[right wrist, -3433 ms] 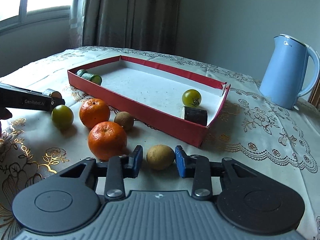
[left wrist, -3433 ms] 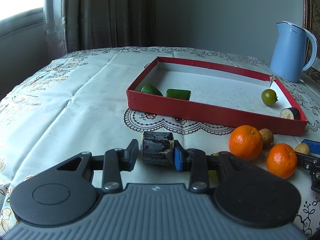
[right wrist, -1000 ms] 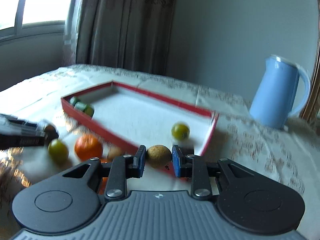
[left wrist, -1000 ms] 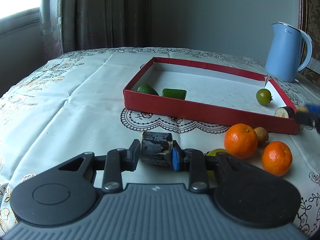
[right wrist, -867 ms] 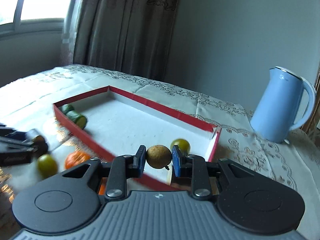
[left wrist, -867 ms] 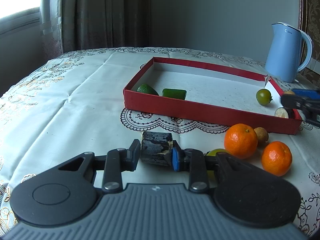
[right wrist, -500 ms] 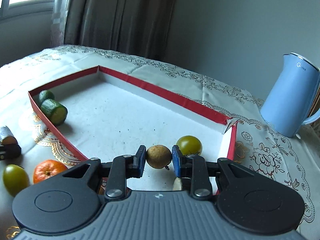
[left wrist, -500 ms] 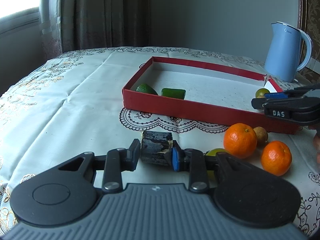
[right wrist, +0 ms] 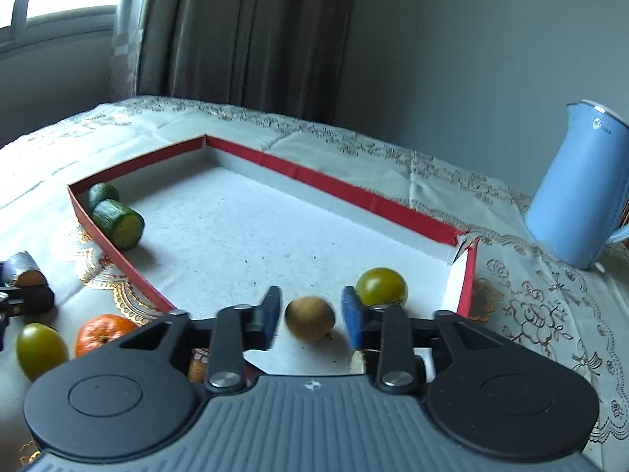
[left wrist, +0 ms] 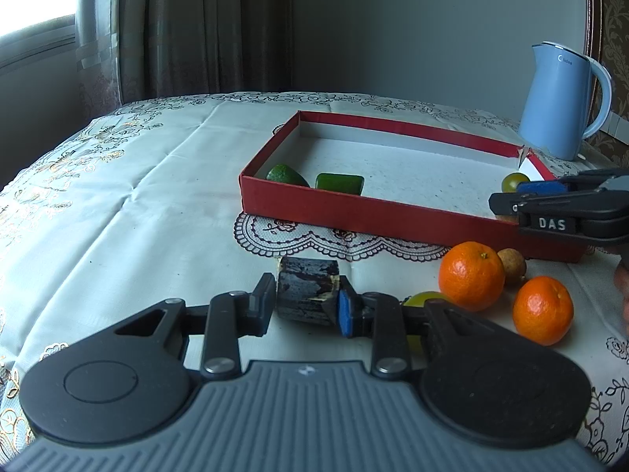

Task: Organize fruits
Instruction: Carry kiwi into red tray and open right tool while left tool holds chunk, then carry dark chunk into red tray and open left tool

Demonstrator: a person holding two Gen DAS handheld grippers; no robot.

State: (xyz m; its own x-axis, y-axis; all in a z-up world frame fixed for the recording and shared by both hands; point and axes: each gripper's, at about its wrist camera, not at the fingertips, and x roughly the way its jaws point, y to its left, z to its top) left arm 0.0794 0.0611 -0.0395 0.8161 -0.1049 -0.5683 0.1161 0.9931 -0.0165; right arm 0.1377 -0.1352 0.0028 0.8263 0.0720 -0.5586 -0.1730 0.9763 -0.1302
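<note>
Right gripper (right wrist: 310,316) opening over the tray (right wrist: 365,196), pads clear of the brown fruit (right wrist: 309,318) between them. Left gripper (left wrist: 302,305) clamps a dark chunk (left wrist: 307,295) before the tray; green fruit (left wrist: 426,299) half hidden behind its finger.

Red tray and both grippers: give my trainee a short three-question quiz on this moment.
1. True or false: the left gripper is shut on the dark chunk.
2. How many oranges lie outside the red tray in the left wrist view?
3. The brown fruit between the opening right gripper pads sits: A) over the tray, B) beside the kettle, C) on the tablecloth.

Key: 1 true; 2 two; 3 A.
</note>
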